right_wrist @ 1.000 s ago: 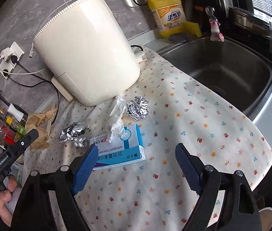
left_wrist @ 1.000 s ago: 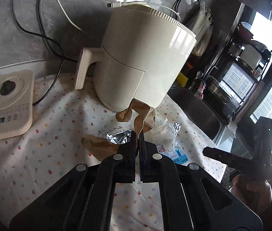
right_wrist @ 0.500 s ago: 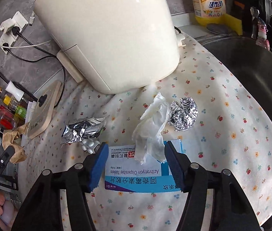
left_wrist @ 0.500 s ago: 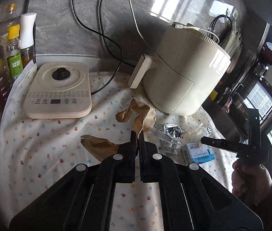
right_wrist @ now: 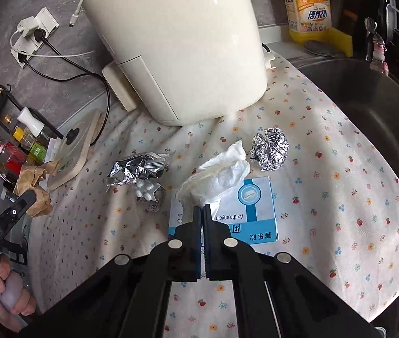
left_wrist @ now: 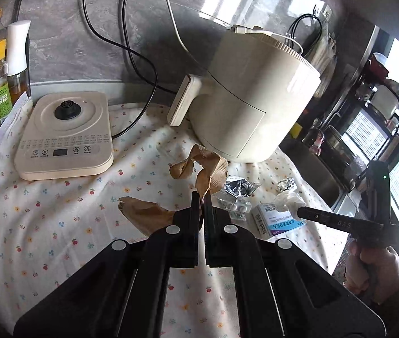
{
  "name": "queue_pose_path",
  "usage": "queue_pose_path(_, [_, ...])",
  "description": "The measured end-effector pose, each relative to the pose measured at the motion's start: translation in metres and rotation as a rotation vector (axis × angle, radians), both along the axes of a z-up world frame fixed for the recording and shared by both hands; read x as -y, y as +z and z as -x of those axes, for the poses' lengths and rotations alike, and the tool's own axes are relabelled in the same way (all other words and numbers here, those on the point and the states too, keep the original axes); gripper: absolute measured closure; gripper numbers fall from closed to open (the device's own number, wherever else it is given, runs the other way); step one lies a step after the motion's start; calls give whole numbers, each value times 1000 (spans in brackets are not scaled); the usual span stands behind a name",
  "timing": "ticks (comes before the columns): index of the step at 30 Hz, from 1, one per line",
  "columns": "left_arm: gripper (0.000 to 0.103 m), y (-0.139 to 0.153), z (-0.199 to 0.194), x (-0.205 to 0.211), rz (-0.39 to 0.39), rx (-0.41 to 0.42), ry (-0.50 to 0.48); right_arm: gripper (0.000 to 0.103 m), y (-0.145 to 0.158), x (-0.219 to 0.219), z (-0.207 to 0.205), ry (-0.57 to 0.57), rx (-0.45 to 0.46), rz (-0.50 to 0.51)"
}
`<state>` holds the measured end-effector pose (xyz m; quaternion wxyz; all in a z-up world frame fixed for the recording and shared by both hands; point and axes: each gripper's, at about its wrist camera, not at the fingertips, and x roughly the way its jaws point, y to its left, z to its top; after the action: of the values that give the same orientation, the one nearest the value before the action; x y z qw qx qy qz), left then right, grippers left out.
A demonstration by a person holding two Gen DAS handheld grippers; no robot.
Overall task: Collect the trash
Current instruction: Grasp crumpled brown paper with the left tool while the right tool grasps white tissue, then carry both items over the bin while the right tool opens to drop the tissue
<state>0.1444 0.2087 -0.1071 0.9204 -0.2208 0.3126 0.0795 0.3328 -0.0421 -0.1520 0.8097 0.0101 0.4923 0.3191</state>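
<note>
- Right gripper [right_wrist: 202, 208], jaws pinched together on the near edge of a crumpled white tissue [right_wrist: 219, 173], works over a floral-clothed counter [right_wrist: 340, 197]; the tissue lies partly across a blue-and-white medicine box [right_wrist: 255, 217].
- Left gripper [left_wrist: 202, 197] is clamped on a twisted wad of brown paper [left_wrist: 207, 169], held clear of the cloth in front of a cream air fryer [left_wrist: 253, 98].
- Trash not yet collected lies close by: a foil ball [right_wrist: 269, 152] just beyond the tissue, a torn foil pouch [right_wrist: 136, 167] and a blister pack of white pills [right_wrist: 147, 190] between the two grippers.
- The hold on the tissue looks thin, only a fold at the very tips, so a straight, unhurried lift seems wise; a sideways drag could pull the box along with it.
- Keeping the brown paper well apart from the tissue should stop the loose ends from snagging.
- No bin shows in either view, so where the trash goes cannot be told.
</note>
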Motion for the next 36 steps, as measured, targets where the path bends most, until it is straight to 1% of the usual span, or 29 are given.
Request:
queue_pose_path(11, [99,-8,-25,34,26,10,-209,100,16,68,40,-194,36,-14])
queue_pose_path(15, [99,-13,-38,54,37,7,-289,100,17,99,57,-272,39,5])
queue_pose_path(21, [99,-12,-54,91,53,23,-389,100,15,151,75,-385,35,21])
queue_pose_path(29, [99,-14,-68,156,46,16,-491,100,8,224,96,-502,17,14])
queue_pose_path(32, [99,-16,-68,187,47,9,-517,100,5,261,108,-537,14,18])
queue_pose_path(36, [99,-17,-61,241,38,13,-550,100,-3,319,128,-581,-4,21])
